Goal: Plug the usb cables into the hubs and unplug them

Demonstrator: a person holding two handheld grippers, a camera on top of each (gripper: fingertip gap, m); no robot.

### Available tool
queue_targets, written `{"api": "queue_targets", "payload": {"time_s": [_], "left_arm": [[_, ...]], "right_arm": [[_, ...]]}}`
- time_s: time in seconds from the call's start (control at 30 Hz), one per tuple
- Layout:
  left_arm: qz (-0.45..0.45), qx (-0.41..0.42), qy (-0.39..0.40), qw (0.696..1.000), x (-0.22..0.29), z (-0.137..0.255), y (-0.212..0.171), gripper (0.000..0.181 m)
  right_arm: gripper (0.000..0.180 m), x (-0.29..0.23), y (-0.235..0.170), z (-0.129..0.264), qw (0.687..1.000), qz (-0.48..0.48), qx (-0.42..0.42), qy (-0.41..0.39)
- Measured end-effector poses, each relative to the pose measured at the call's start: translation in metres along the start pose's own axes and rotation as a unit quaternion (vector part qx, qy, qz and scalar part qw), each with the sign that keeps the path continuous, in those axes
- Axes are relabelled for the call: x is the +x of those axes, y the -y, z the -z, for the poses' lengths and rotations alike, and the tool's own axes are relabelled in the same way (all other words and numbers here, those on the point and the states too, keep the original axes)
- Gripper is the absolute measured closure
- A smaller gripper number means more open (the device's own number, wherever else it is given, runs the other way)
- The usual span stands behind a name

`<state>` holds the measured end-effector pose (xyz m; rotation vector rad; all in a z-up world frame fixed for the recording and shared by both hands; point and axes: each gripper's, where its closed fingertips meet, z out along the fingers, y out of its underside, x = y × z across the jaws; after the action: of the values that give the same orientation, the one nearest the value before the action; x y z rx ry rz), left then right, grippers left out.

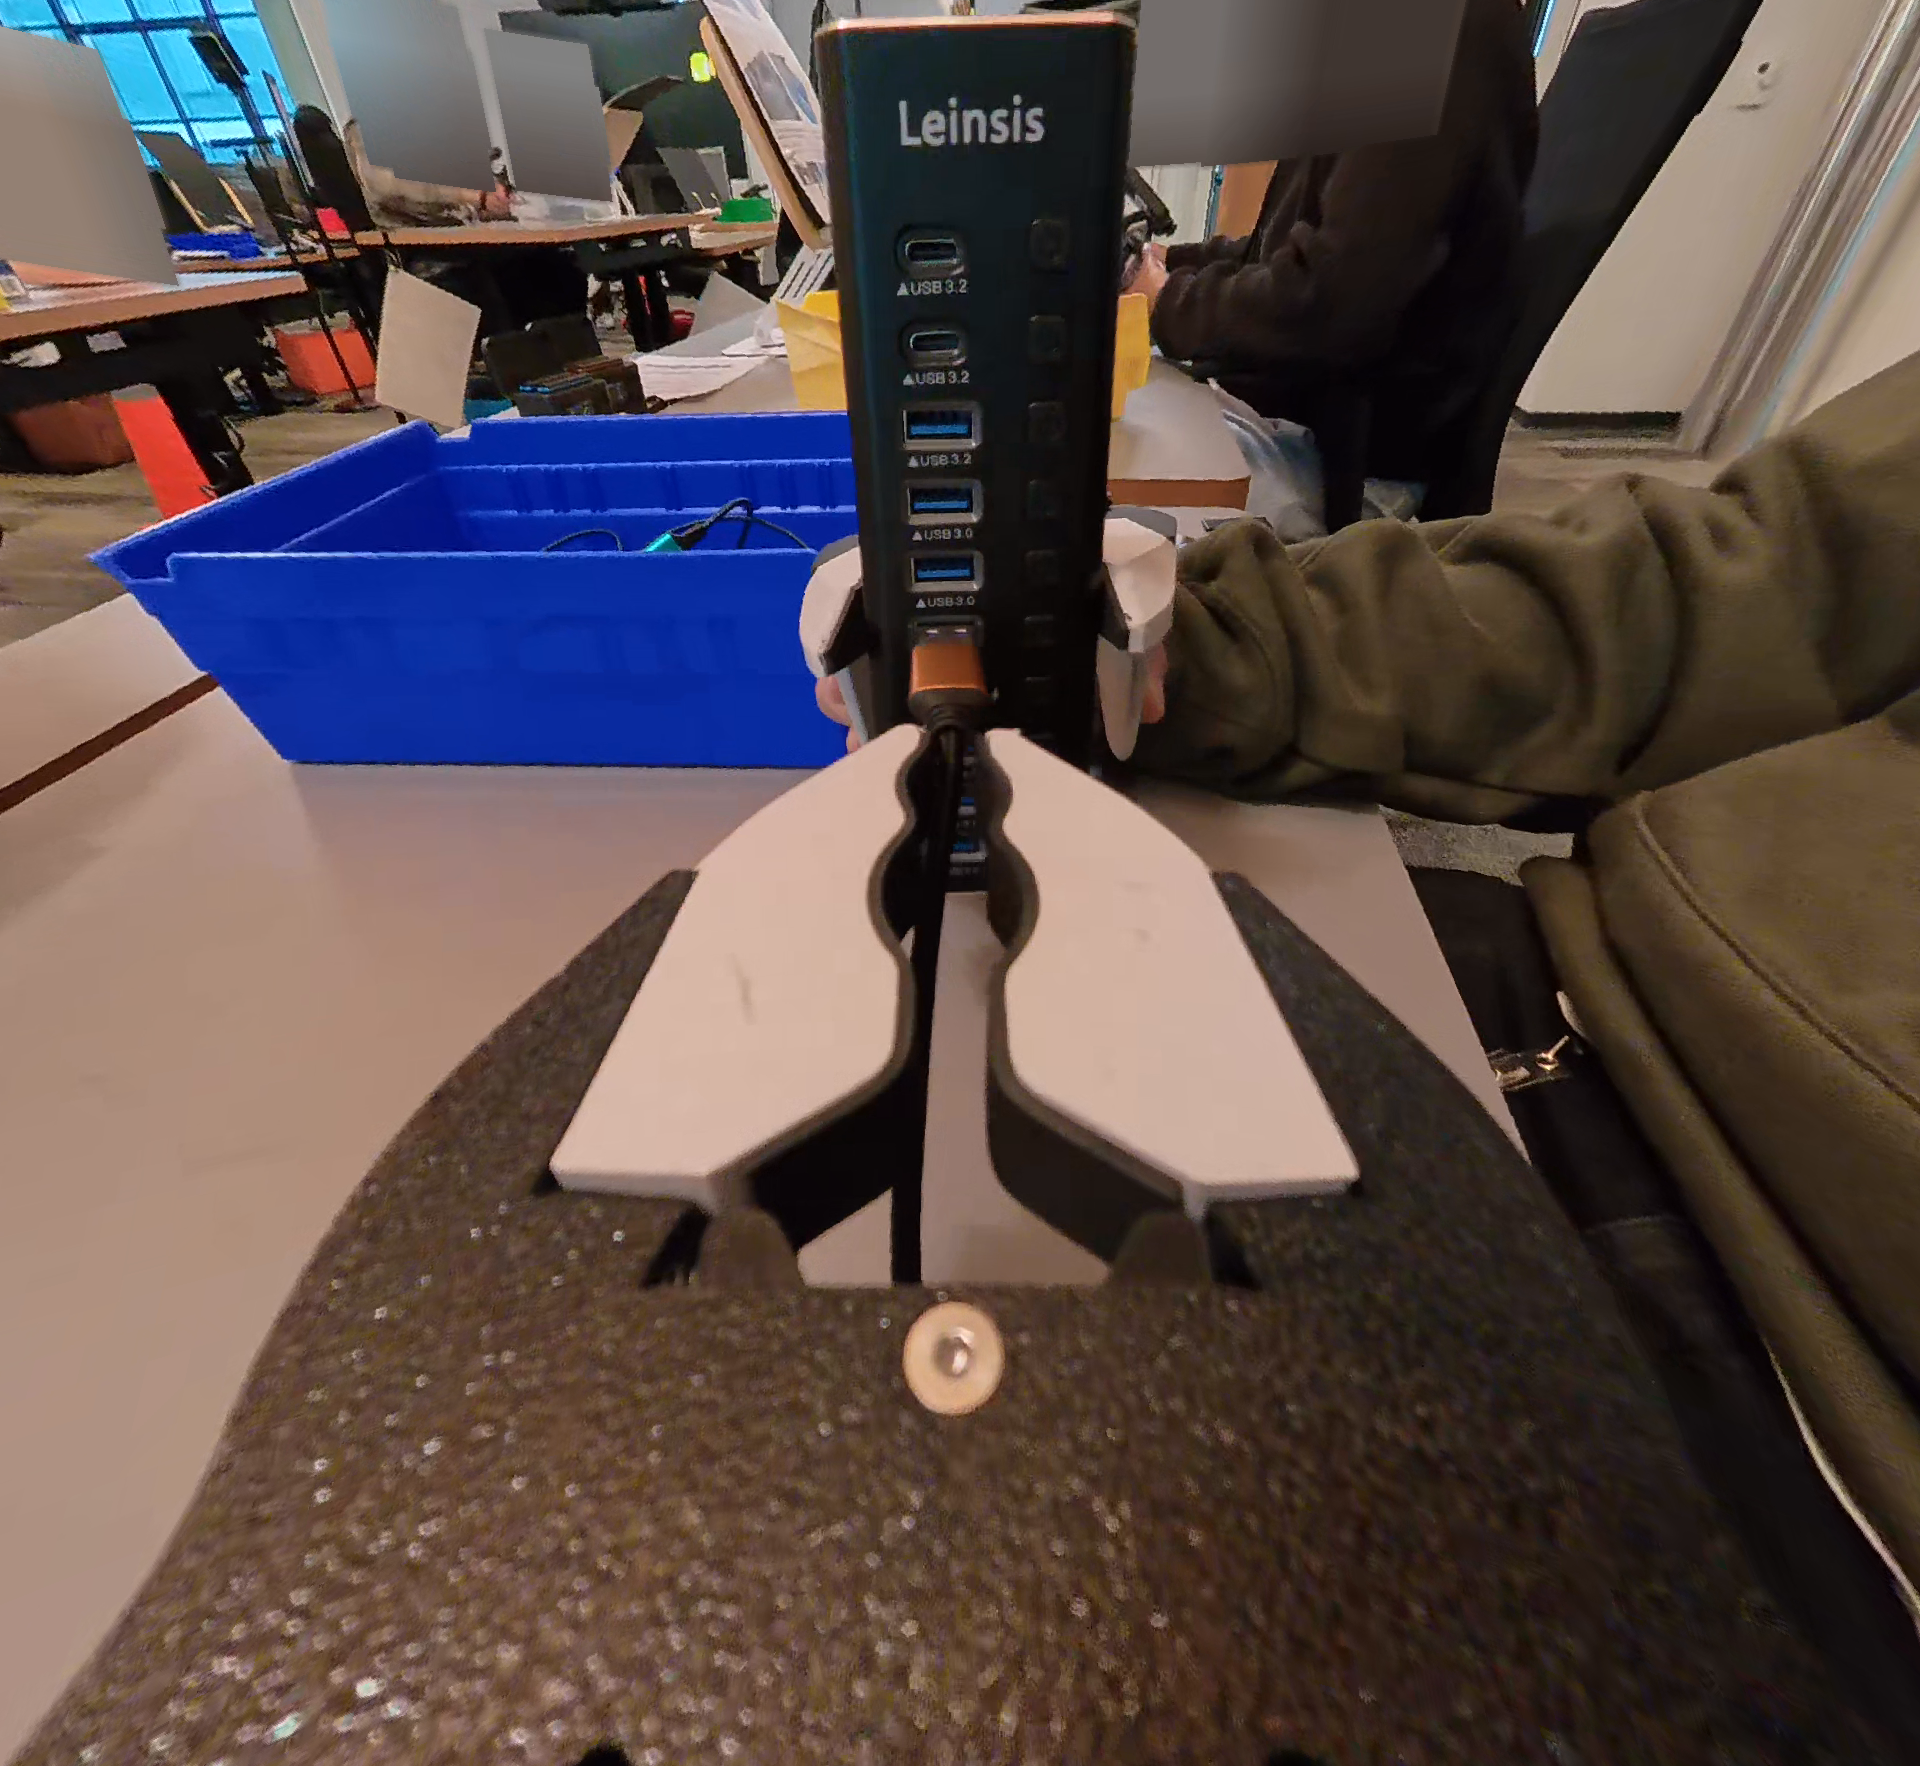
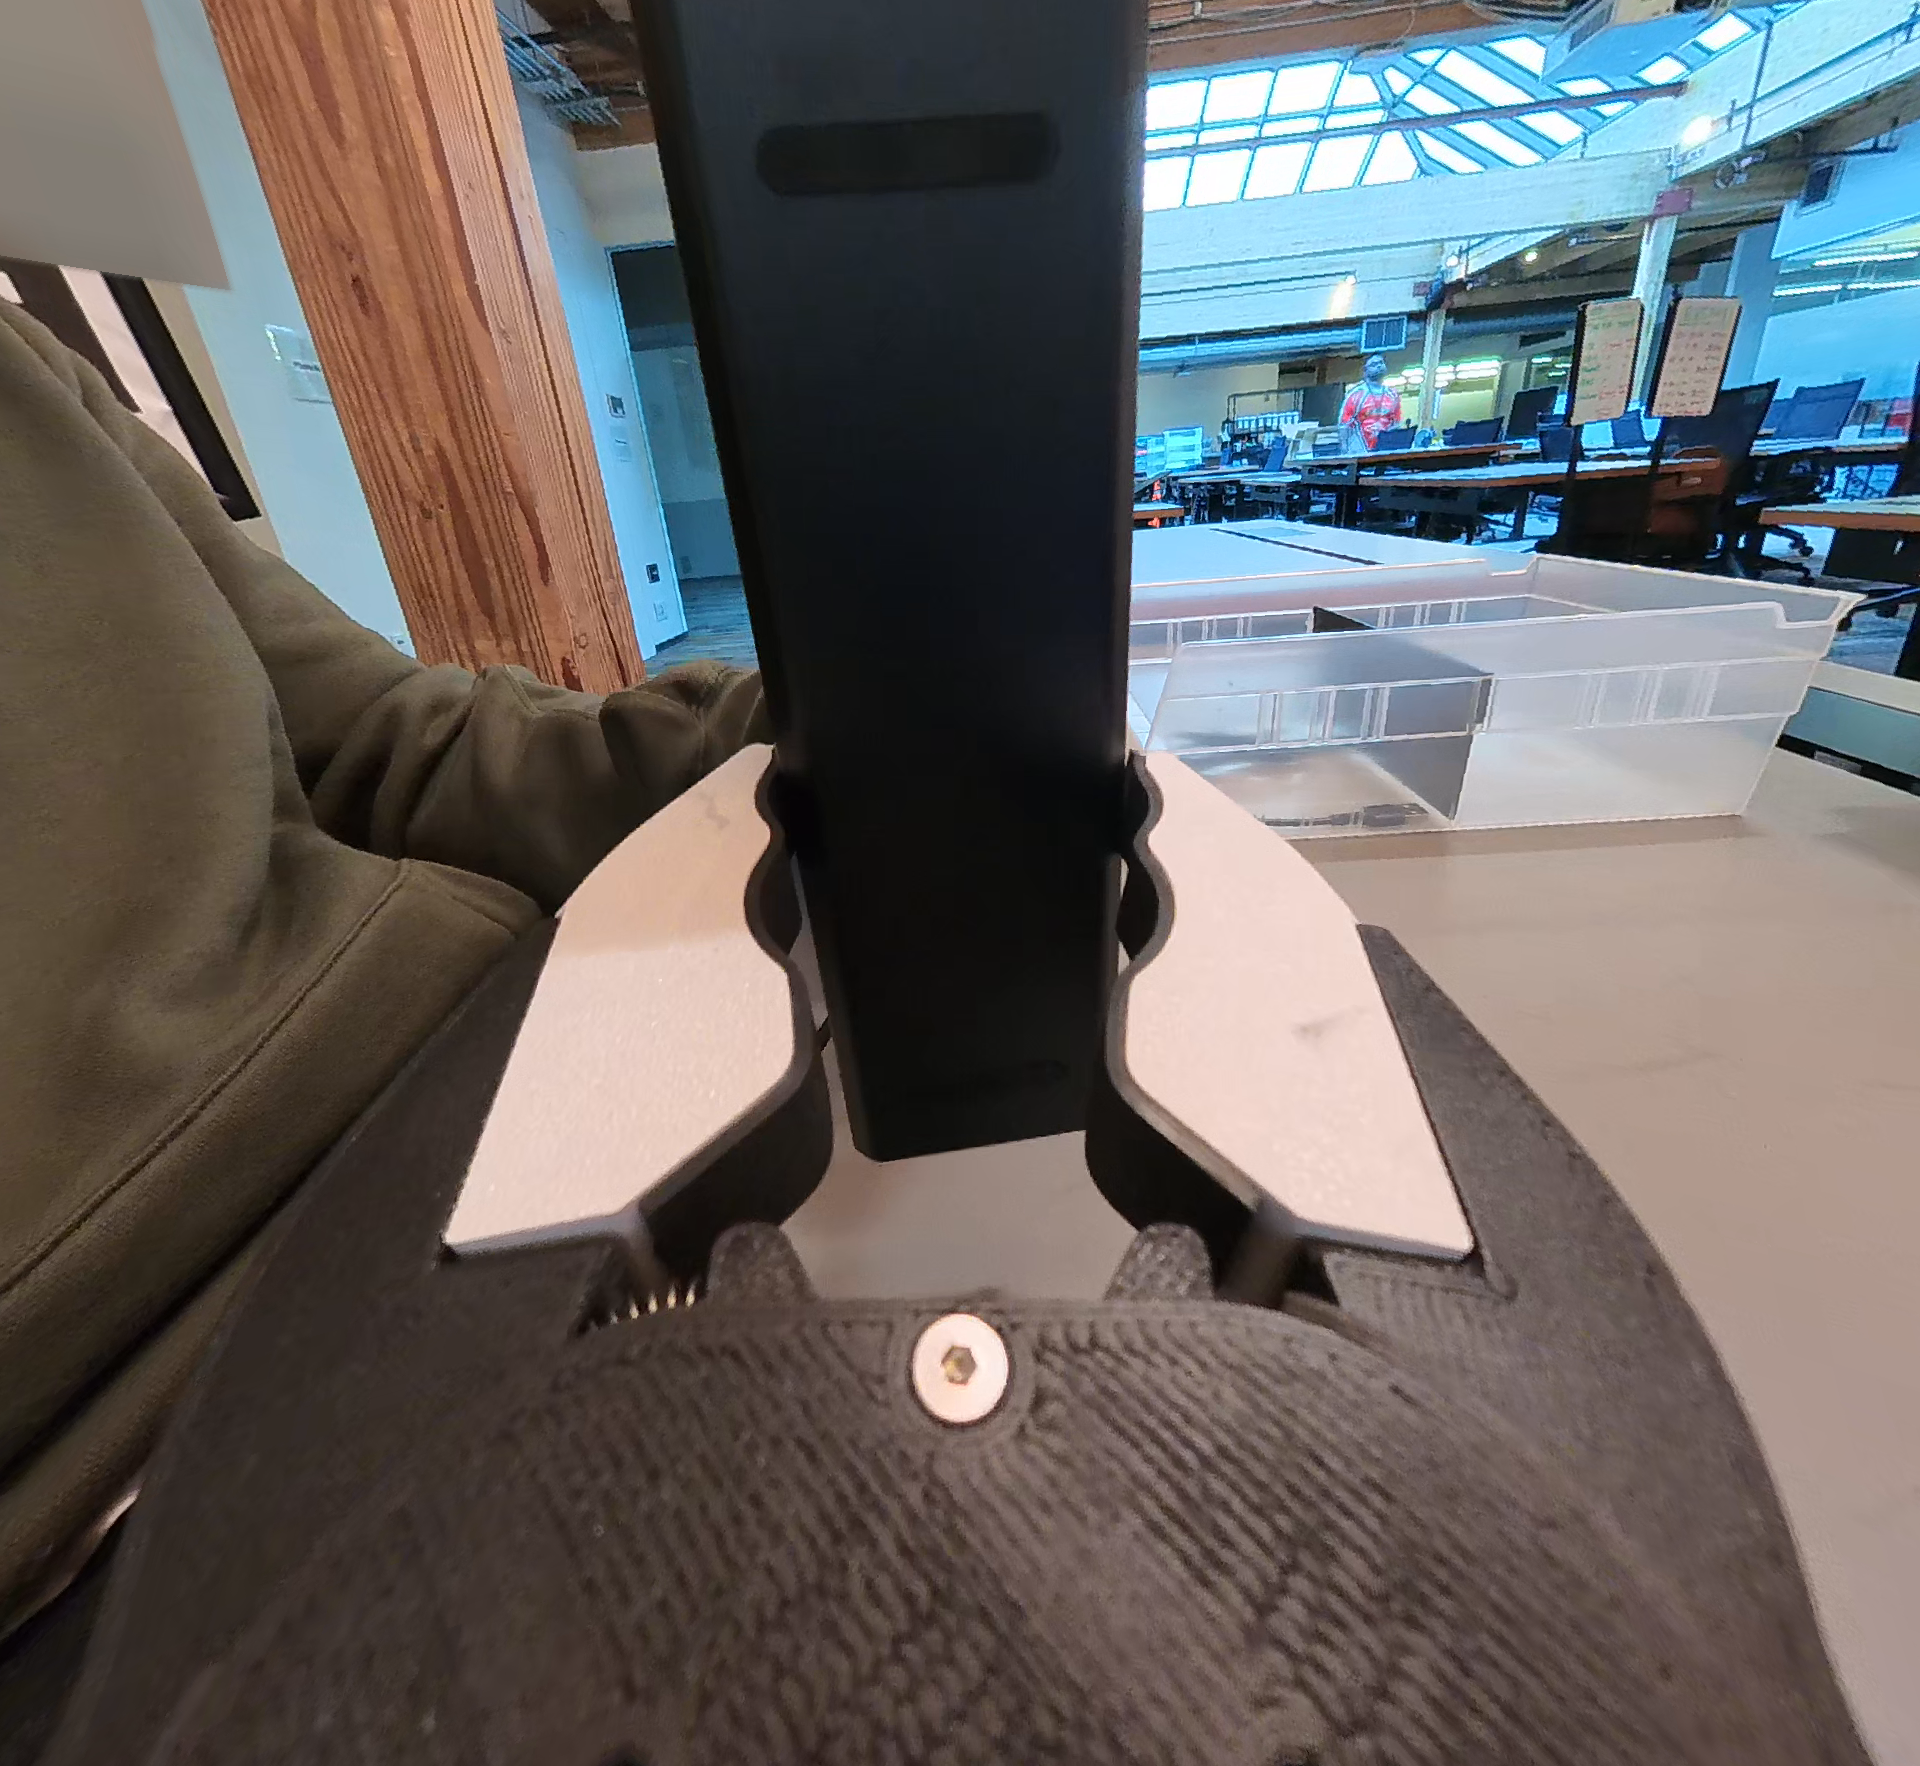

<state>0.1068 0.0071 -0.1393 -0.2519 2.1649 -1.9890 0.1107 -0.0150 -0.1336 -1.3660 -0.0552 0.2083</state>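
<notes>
A tall black USB hub (image 1: 971,189) stands upright on the table, its port side facing the left wrist view. My right gripper (image 2: 951,771) is shut on the hub's lower sides from behind, and its back (image 2: 904,469) fills the right wrist view. The right gripper's white fingers (image 1: 1138,594) show either side of the hub in the left wrist view. My left gripper (image 1: 948,745) is shut on a black USB cable (image 1: 925,1041) just behind its orange plug (image 1: 943,672). The plug's metal end sits in one of the hub's lower ports.
A blue bin (image 1: 499,615) holding loose cables stands on the grey table (image 1: 312,989), left of the hub. A clear plastic bin (image 2: 1507,708) stands on the other side of the table. An olive sleeve (image 1: 1507,636) reaches in from the right. Office desks stand behind. The grippers are tip to tip, or close to it.
</notes>
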Motion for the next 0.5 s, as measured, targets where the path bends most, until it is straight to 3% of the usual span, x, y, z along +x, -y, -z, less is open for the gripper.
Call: {"api": "queue_targets", "payload": {"time_s": [0.3, 0.37, 0.5], "left_arm": [[0.002, 0.004, 0.02, 1.0, -0.004, -0.0021, 0.0005, 0.173], [0.002, -0.01, 0.04, 0.999, -0.0092, -0.0034, -0.0028, 0.165], [-0.008, -0.008, 0.026, 1.0, -0.0028, -0.0074, -0.0031, 0.175]], "right_arm": [[0.119, 0.0017, 0.0019, 0.0014, 1.0, -0.002, 0.008, -0.005], [0.119, 0.0006, 0.0005, 0.0002, 1.0, 0.001, 0.003, -0.003], [0.119, -0.0004, 0.0001, -0.0003, 1.0, 0.003, 0.001, 0.0]]}}
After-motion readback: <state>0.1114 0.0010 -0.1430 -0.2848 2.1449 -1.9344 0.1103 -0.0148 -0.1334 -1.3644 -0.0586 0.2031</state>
